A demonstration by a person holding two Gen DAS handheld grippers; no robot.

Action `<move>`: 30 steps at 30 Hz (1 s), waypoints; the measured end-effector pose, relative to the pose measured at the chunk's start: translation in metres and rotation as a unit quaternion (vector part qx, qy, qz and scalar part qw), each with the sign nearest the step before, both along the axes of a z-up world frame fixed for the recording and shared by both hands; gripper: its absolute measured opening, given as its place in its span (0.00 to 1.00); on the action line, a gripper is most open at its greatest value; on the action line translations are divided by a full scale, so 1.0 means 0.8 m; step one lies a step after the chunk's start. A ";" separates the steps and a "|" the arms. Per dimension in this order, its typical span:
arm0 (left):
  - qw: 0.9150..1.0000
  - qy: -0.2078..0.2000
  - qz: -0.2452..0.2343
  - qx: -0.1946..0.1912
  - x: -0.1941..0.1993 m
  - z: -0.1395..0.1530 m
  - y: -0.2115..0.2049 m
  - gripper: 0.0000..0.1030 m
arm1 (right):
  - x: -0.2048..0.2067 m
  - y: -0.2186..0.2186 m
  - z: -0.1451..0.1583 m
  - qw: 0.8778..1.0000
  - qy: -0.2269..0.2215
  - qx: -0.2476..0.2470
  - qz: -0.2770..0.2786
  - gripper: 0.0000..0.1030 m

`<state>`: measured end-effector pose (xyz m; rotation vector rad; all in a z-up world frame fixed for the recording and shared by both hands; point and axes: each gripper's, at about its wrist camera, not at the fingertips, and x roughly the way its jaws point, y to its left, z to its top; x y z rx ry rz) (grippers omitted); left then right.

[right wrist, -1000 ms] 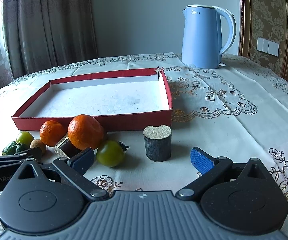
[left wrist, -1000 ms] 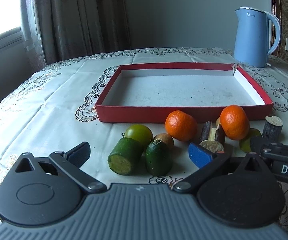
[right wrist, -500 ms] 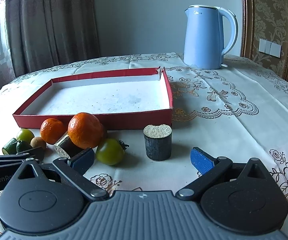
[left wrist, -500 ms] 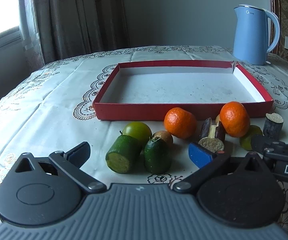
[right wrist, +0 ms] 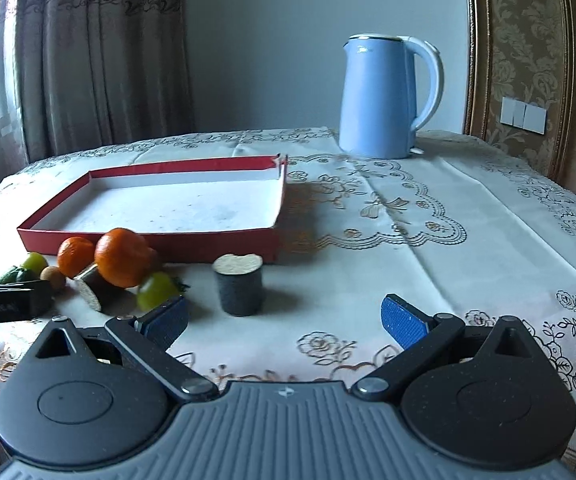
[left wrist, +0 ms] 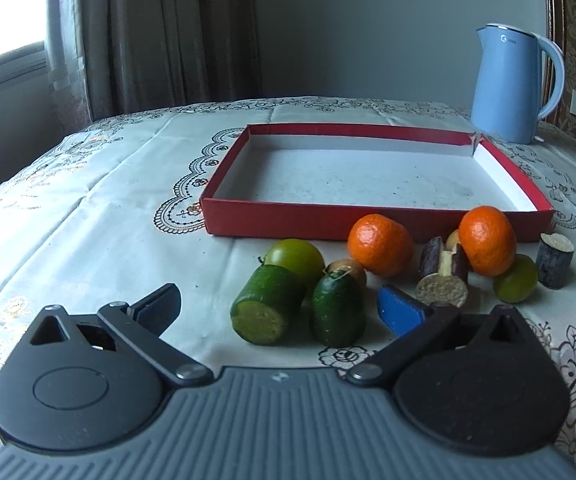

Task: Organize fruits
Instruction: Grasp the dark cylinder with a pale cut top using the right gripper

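**Fruits wait in front of the red box, both grippers empty**

Fruits lie in a loose row on the tablecloth (left wrist: 108, 216), just in front of the near wall of the red box (left wrist: 272, 222); nothing is in the box yet.

Left wrist view: the left gripper (left wrist: 280, 308) has its jaws spread wide and holds nothing. Between and just beyond its fingers lie two green cucumber pieces (left wrist: 268, 304), one on its side with the cut face toward the camera, the other beside it. Behind them sit a green tomato (left wrist: 296, 256) and a small brown fruit (left wrist: 348, 270). Further right are two oranges (left wrist: 380, 250), some dark cut sticks (left wrist: 442, 264), a second green fruit (left wrist: 516, 278) and an upright dark cane stub (left wrist: 554, 256). A blue kettle (left wrist: 506, 84) stands behind the box.

Right wrist view: the right gripper (right wrist: 284, 320) is likewise spread and empty. The cane stub (right wrist: 242, 284) stands just ahead of its left finger; the rest of the fruit is off to the left.

By my reading, this is the approach before a first pick. Next, the left gripper would need to move forward over a cucumber piece, straddling it across its round sides so that it does not roll.
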<state>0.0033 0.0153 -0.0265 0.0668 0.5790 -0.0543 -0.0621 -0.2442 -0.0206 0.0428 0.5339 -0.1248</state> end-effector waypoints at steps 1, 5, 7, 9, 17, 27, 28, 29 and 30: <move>1.000 0.000 0.000 -0.001 0.000 -0.001 0.000 1.00 | 0.002 -0.001 -0.002 1.000 0.002 -0.001 -0.002 1.00; 1.000 0.005 -0.002 -0.002 0.002 -0.005 0.001 1.00 | 0.019 0.004 -0.005 1.000 0.009 -0.008 0.004 1.00; 1.000 0.012 -0.002 -0.006 0.005 -0.008 0.002 1.00 | 0.027 0.010 -0.006 1.000 0.011 -0.023 0.005 0.99; 1.000 0.021 -0.002 -0.015 0.008 -0.009 0.006 1.00 | 0.038 0.013 -0.007 0.999 0.014 -0.027 0.011 0.97; 0.999 0.025 -0.002 -0.029 0.009 -0.011 0.012 1.00 | 0.077 0.016 -0.021 0.997 0.060 -0.024 0.030 0.60; 0.999 0.020 -0.012 -0.036 -0.001 -0.010 0.023 1.00 | 0.076 0.026 -0.029 0.997 0.046 -0.028 0.061 0.35; 0.999 0.017 -0.014 -0.031 -0.006 -0.010 0.026 1.00 | 0.076 0.029 -0.029 0.996 0.043 -0.039 0.062 0.33; 0.999 0.014 -0.016 -0.025 -0.010 -0.010 0.027 1.00 | 0.076 0.032 -0.028 0.996 0.043 -0.046 0.064 0.33; 1.000 0.009 -0.018 -0.019 -0.013 -0.009 0.028 1.00 | 0.075 0.033 -0.028 0.996 0.043 -0.049 0.065 0.32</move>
